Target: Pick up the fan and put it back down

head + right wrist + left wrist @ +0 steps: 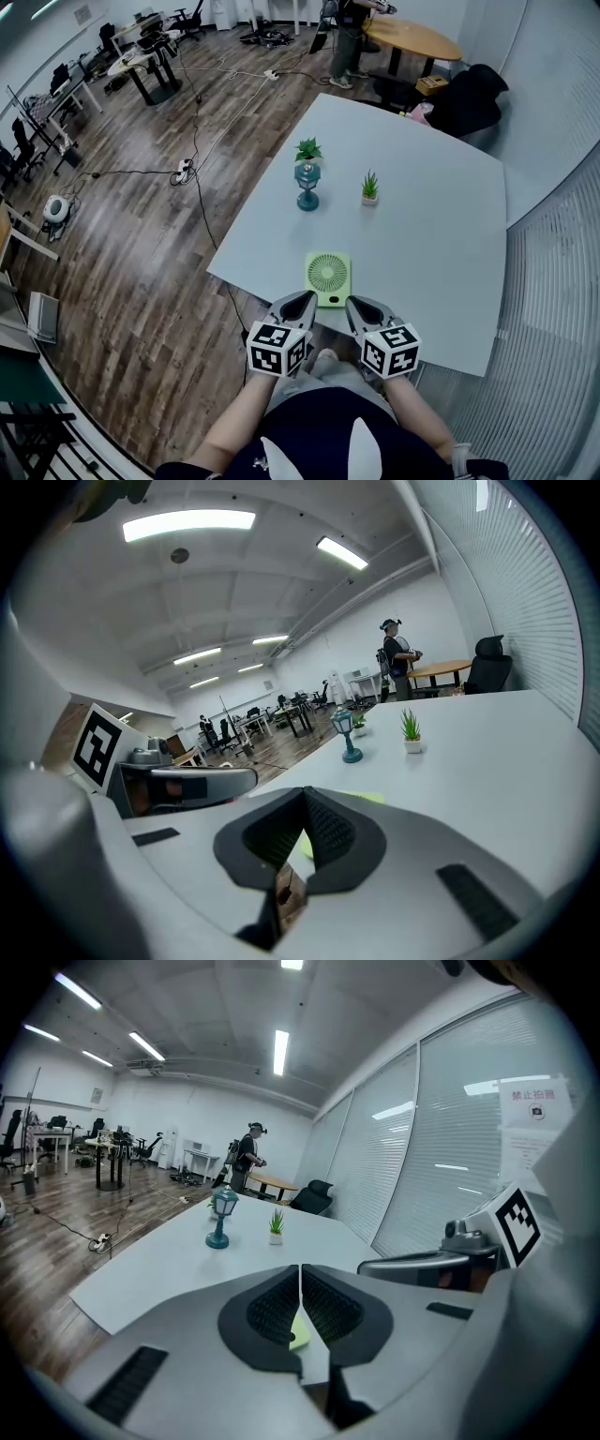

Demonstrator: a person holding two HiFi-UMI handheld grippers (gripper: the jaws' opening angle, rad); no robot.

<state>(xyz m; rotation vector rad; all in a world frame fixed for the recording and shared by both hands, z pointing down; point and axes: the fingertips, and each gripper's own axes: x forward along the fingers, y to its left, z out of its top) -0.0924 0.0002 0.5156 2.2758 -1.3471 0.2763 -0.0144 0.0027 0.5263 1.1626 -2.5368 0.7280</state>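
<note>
A pale green square fan (328, 277) lies near the front edge of the white table (441, 234), its round grille facing up. My left gripper (305, 298) hovers just short of the fan's near left corner, and my right gripper (354, 303) is by its near right corner. Both are shut with nothing between the jaws. In the left gripper view the closed jaws (300, 1269) hide all but a sliver of the fan (299, 1338). In the right gripper view the fan (366, 797) shows as a thin green strip just past the closed jaws (305, 794).
Farther back on the table stand a teal lantern (307, 185) and two small potted plants (307, 149) (370, 187). A dark chair (473, 98) sits at the far corner. A person (349, 37) stands by a round wooden table beyond. Cables cross the wooden floor on the left.
</note>
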